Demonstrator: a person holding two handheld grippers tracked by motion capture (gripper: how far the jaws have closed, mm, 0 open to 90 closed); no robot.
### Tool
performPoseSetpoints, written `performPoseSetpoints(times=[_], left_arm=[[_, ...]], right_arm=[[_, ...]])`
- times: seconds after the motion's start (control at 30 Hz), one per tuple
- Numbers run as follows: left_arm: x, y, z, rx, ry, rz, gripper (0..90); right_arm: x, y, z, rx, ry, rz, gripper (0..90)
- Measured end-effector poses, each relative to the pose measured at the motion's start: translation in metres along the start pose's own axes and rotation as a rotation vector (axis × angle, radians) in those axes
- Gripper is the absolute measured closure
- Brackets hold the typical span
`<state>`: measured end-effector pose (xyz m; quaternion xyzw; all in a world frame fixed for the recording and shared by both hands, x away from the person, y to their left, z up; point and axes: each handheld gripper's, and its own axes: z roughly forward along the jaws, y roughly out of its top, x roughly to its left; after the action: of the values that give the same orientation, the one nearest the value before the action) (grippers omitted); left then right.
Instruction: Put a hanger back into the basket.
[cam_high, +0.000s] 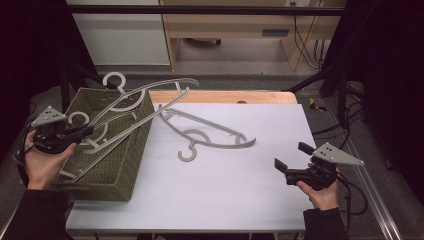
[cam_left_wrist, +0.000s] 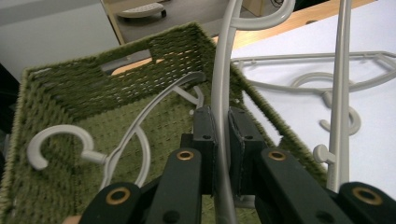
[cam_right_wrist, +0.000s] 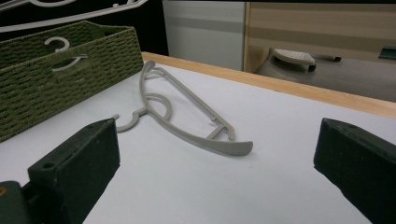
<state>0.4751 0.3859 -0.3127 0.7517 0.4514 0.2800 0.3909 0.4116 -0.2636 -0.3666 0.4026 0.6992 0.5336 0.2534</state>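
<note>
Two grey plastic coat hangers matter here. In the high view, the held hanger sticks out of the green woven basket at the left, pinched by the left gripper. It looks light, stiff and smooth, so a thin bar is the best spot to hold.

In the left gripper view, the jaws squeeze its bar.

In the right gripper view, the other hanger lies flat mid-frame, and the right gripper waits wide open, touching nothing.
</note>
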Motion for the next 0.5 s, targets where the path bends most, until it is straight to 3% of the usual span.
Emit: performPoseSetpoints(times=[0.27, 0.5], left_arm=[[0.023, -0.014, -0.003, 0.019, 0.046, -0.022, 82.5], [0.045, -0.028, -0.008, 0.025, 0.080, -0.070, 82.4]], right_arm=[[0.000, -0.001, 0.001, 0.007, -0.003, 0.000, 0.6], [-0.001, -0.002, 0.003, 0.015, 0.000, 0.000, 0.6]])
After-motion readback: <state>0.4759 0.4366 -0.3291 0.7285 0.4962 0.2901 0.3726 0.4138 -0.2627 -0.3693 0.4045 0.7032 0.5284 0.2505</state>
